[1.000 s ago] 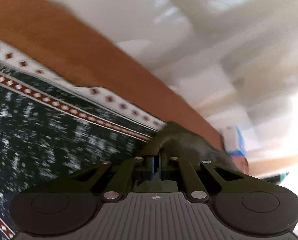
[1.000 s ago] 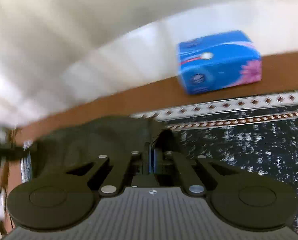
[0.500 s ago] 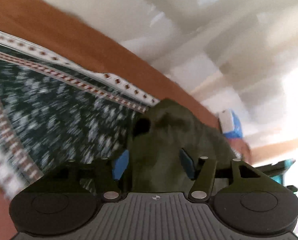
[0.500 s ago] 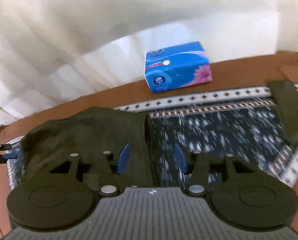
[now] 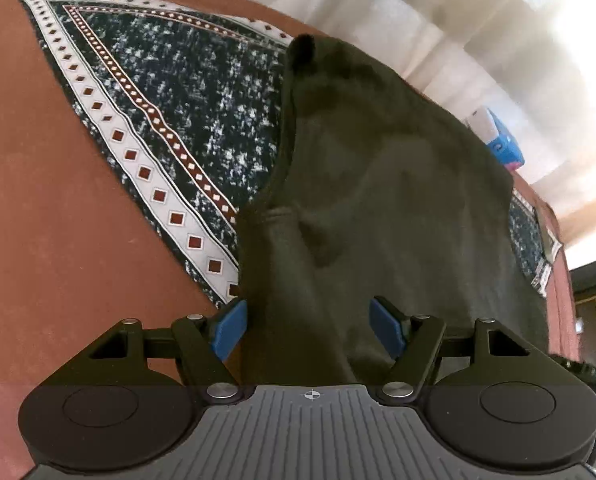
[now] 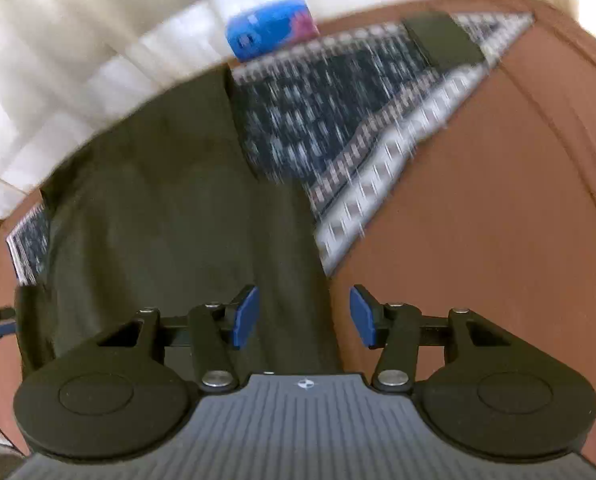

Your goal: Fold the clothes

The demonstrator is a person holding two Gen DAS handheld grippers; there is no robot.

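Observation:
A dark olive garment (image 5: 377, 184) lies spread over a patterned mat (image 5: 170, 92) on a brown surface. My left gripper (image 5: 306, 328) hovers at the garment's near end. Its jaws are opening, cloth shows in the gap below, and the blue pads (image 5: 228, 328) do not press on it. In the right wrist view the same garment (image 6: 158, 208) fills the left half. My right gripper (image 6: 304, 318) stands open over the garment's right edge, with cloth under the left pad and bare brown surface under the right one.
A blue tissue box (image 6: 272, 26) stands at the far edge of the brown surface (image 6: 497, 220), in front of pale curtains (image 6: 78, 40). A dark folded piece (image 6: 441, 38) lies on the mat's far right corner. The tissue box (image 5: 497, 140) also shows past the garment in the left wrist view.
Both grippers were shut on the garment's edge near the far side. They have opened, let the cloth go and drawn back toward the near end, leaving the garment lying on the mat.

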